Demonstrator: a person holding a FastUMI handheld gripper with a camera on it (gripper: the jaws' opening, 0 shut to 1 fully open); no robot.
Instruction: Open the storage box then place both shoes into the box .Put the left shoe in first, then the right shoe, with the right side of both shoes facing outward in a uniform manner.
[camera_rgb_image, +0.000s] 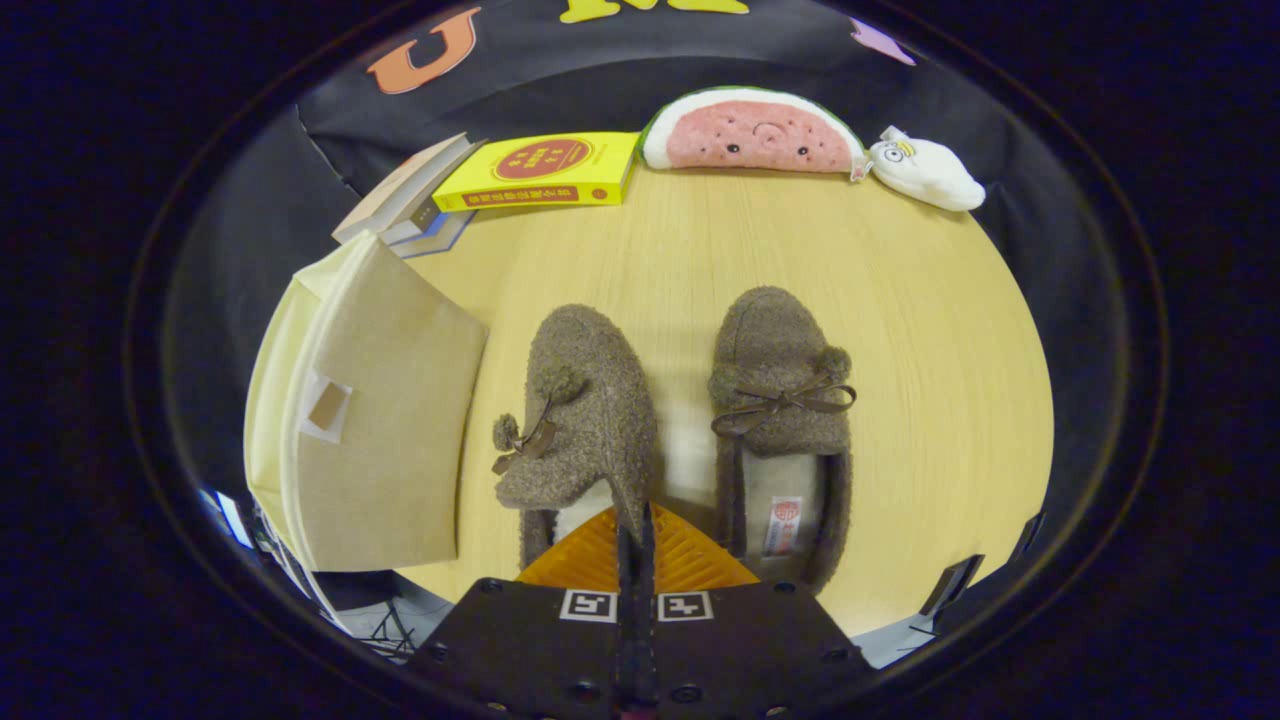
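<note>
Two brown fuzzy slippers with bows lie side by side on the wooden table (920, 330), toes pointing away from me. The left shoe (590, 400) is tipped over toward the box, and the right-hand rim of its opening is pinched in my gripper (636, 522), whose fingers are pressed together on it. The right shoe (780, 400) sits flat just right of the fingers, its white lining showing. The beige fabric storage box (380, 430) stands to the left of the left shoe, a panel with a label pocket facing me. I cannot tell whether the box is open.
Beyond the shoes, at the table's far edge, lie a yellow book (540, 170) on a stack of other books, a watermelon plush (752, 132) and a small white plush (925, 172). Bare wood stretches to the right of the right shoe.
</note>
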